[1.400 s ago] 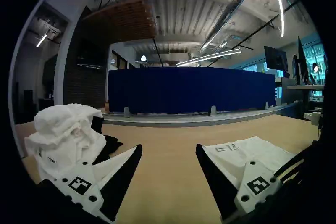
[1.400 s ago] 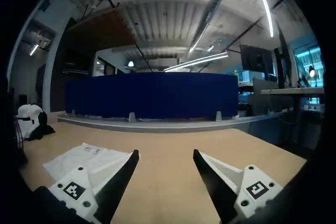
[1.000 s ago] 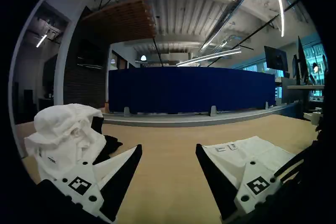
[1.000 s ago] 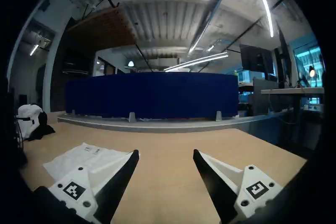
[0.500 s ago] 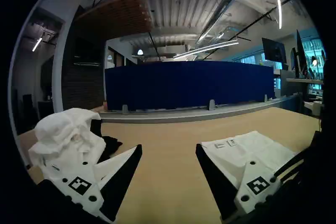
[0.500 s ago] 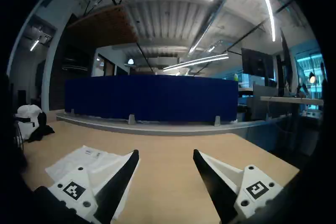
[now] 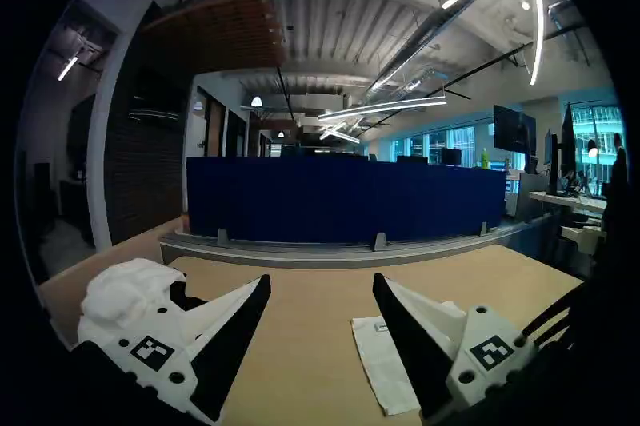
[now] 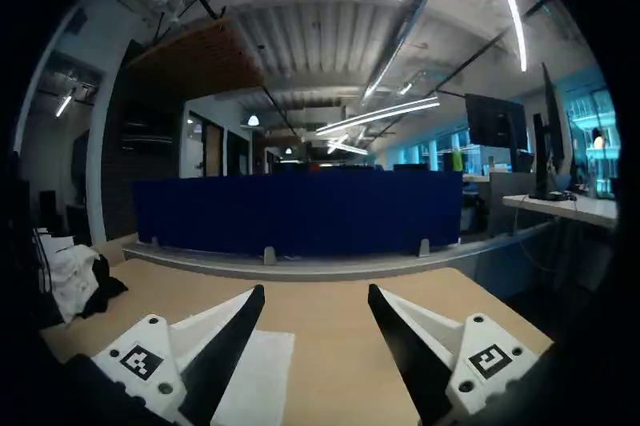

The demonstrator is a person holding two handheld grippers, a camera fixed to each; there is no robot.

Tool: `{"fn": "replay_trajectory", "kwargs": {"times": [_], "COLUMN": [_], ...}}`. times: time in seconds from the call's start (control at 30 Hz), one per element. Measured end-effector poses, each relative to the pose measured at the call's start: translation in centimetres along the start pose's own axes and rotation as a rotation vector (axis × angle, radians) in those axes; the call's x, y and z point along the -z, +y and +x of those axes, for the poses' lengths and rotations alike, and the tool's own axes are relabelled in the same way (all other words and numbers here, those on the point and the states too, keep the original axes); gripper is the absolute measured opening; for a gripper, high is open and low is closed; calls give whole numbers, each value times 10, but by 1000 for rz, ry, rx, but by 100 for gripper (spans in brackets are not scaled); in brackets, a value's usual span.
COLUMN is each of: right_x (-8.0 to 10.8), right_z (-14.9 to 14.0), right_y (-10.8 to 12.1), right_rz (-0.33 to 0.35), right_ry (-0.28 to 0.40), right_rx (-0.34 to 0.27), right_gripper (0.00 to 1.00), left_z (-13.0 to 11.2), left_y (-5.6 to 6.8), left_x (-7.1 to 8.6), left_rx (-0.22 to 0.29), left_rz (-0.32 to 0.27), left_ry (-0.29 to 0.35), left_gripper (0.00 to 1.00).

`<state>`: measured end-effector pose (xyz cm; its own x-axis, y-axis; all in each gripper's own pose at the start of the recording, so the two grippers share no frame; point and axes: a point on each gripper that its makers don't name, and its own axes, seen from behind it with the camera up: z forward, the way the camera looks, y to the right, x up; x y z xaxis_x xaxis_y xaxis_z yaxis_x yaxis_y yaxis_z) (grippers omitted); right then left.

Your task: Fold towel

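A flat white towel [image 7: 382,356] lies on the wooden table [image 7: 312,322], partly hidden behind the right-hand finger of my left gripper [image 7: 320,286]. That gripper hovers above the table, open, with nothing between its fingers. In the right gripper view the same towel [image 8: 258,380] lies low, beside and under the left-hand finger of my right gripper [image 8: 314,294]. This gripper is also open and holds nothing, with the tabletop [image 8: 336,346] below it.
A crumpled pile of white cloth [image 7: 120,292] on something black sits at the table's left side; it is the pile [image 8: 74,278] at the left of the right gripper view. A blue partition [image 7: 336,202] stands along the table's far edge. Desks with monitors [image 8: 560,202] are at the right.
Both grippers have risen and drawn back from the table. The towel and the cloth pile now sit lower and smaller in both views. Both stayed open.
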<state>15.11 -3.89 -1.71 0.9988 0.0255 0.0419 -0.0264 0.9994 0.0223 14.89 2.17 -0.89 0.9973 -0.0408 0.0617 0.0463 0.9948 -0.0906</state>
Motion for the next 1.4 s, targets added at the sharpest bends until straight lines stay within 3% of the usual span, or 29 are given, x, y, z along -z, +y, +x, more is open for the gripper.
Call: {"fn": "replay_trajectory", "kwargs": {"times": [0.17,0.27,0.47,0.77,1.17,1.4], "right_x": [2,3,1,1,1,0], "right_z": [16,17,6,-21,-57,-95], "right_y": [6,6,-11,-42,-56,-61], "right_rz": [-7,6,96,268,349,373], "right_ry": [-18,-50,-169,-344,-435,-489], "right_rx": [-10,1,99,229,253,257], "right_gripper": [100,100,100,100,100,100], "left_z": [14,17,12,-21,-61,-101], "left_y": [7,15,38,64,70,77], "left_x": [3,2,2,9,8,7], "left_rx": [-7,-41,-131,-126,-145,-161], "left_rz": [-12,-37,-118,-247,-273,-301], "left_ry": [-32,-59,-141,-320,-419,-480], "left_gripper": [94,94,94,94,94,94]}}
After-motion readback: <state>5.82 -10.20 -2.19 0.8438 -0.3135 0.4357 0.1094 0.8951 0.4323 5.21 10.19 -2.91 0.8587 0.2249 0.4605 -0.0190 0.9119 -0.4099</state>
